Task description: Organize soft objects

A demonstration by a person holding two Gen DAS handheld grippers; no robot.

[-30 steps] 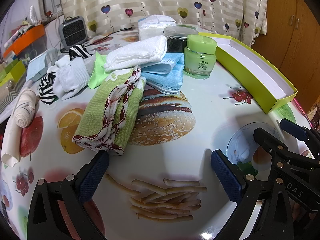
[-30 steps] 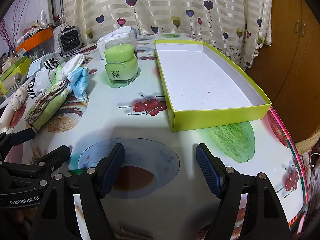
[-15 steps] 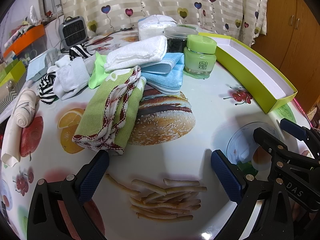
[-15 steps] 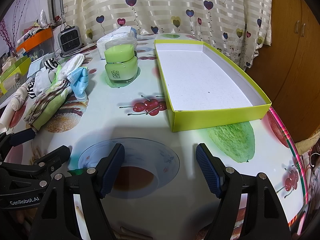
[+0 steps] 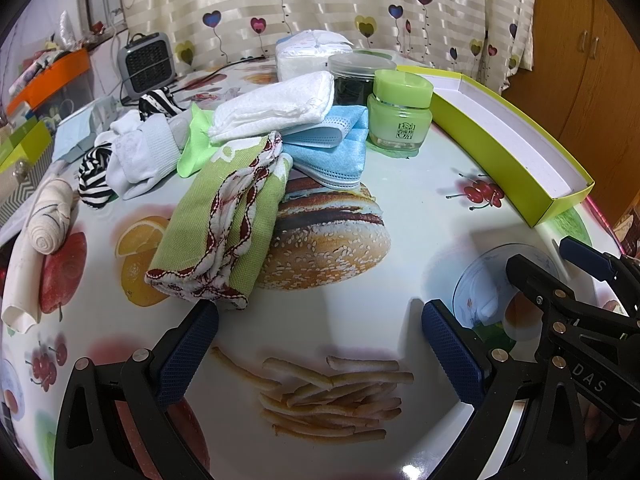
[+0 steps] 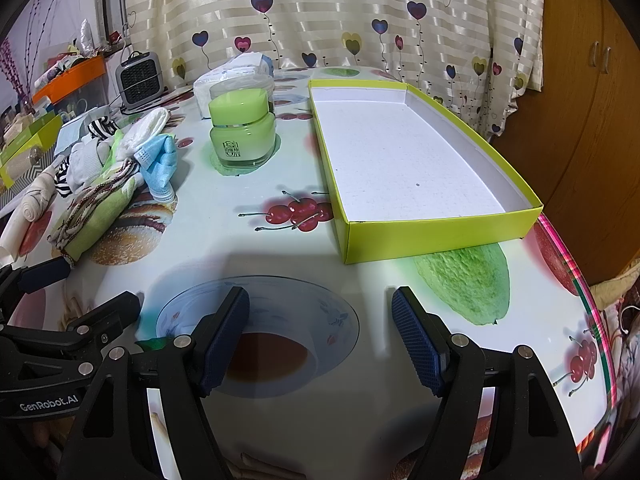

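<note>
A folded green cloth with red-and-white trim lies just beyond my left gripper, which is open with nothing between its fingers. Behind the cloth are blue face masks, a white folded towel, white socks, a striped black-and-white sock and a rolled beige cloth. The shallow lime-green box with a white inside stands ahead of my right gripper, which is open and holds nothing. The same pile of cloths shows at the left in the right wrist view.
A green jar stands between the cloths and the box, with a clear-lidded container and a tissue pack behind it. A small grey heater sits at the back left. The table edge curves at the right.
</note>
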